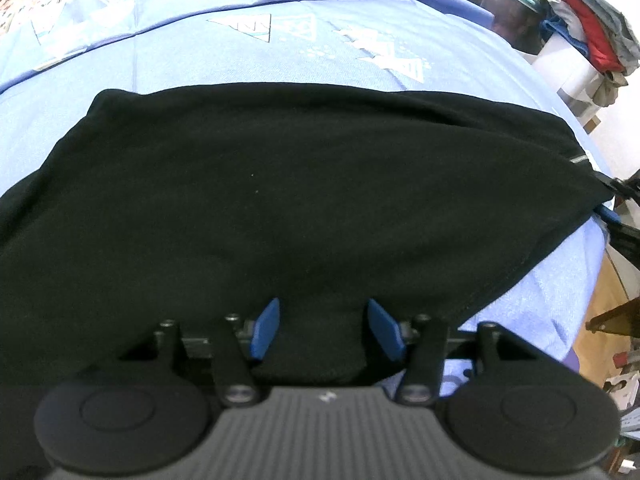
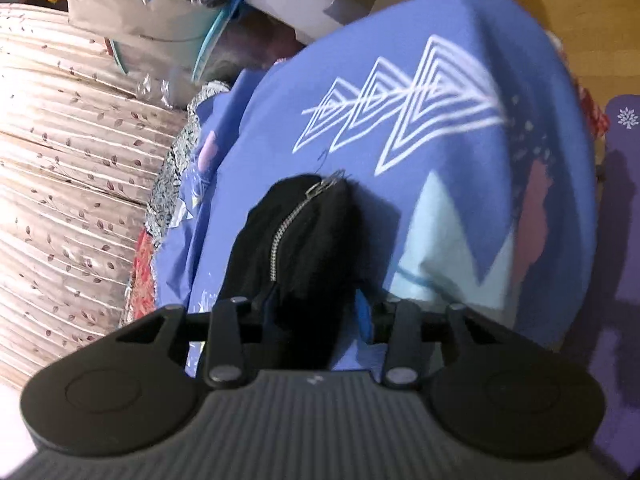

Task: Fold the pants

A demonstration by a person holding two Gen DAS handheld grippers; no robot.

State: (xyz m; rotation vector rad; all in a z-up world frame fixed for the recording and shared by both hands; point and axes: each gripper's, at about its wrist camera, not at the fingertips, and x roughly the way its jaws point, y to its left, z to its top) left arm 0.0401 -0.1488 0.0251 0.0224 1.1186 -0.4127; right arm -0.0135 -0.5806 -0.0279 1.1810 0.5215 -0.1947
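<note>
Black pants (image 1: 260, 200) lie spread over a blue patterned bedsheet (image 1: 240, 60). At their near edge my left gripper (image 1: 322, 304) has a thick fold of the black cloth filling the gap between its blue pads (image 1: 266, 330), touching both. The pants' right corner, with a silver zipper (image 1: 580, 159), reaches my right gripper (image 1: 612, 204) at the frame's edge. In the right wrist view that zippered bunch of the pants (image 2: 304, 232) sits between the parted fingers of my right gripper (image 2: 316, 304). One blue pad (image 2: 363, 312) shows beside the cloth; the other is hidden.
The bed's edge curves off to the right, with wooden floor (image 1: 600, 300) below it. A pile of clothes (image 1: 592, 28) stands on a box beyond the bed's far right corner. A striped leaf-print cloth (image 2: 60, 160) and a purple mat (image 2: 616, 240) flank the bed.
</note>
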